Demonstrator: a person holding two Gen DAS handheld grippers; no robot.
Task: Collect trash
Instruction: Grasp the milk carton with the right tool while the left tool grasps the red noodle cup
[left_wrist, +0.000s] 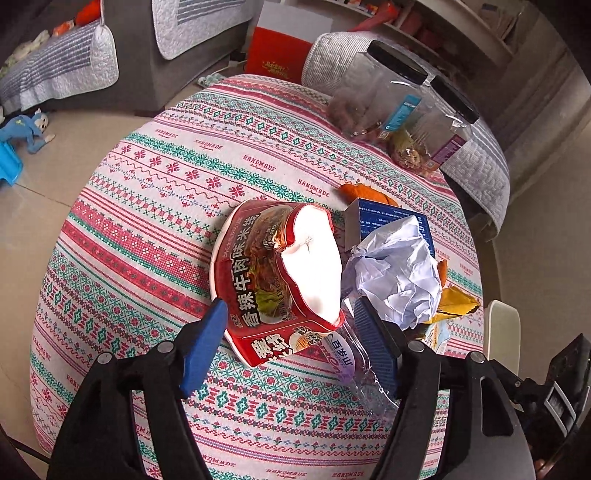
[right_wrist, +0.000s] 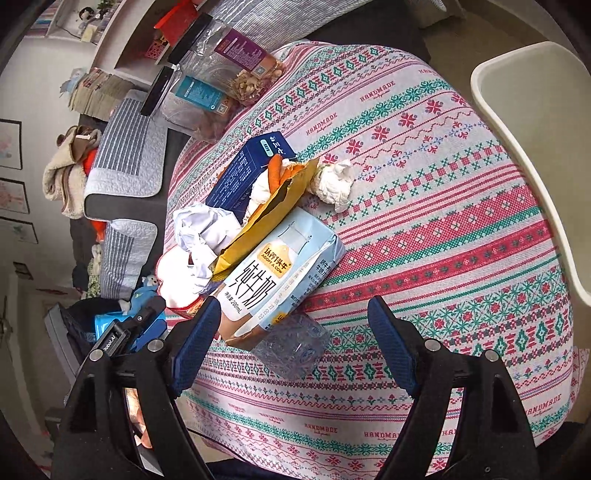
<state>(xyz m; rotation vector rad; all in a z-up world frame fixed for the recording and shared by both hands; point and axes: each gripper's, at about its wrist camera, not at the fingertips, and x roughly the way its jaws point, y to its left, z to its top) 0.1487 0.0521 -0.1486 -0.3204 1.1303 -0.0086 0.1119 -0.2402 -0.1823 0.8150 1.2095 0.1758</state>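
A heap of trash lies on the patterned tablecloth. In the left wrist view a crushed red noodle bowl lies tipped between the open fingers of my left gripper, beside crumpled white paper, a blue box and a clear plastic bottle. In the right wrist view my right gripper is open over a pale blue milk carton and the clear bottle. A yellow wrapper, orange peel and a tissue wad lie beyond.
Two clear jars with black lids stand at the table's far edge, also in the right wrist view. A white chair stands by the table. A grey sofa and toys on the floor lie beyond.
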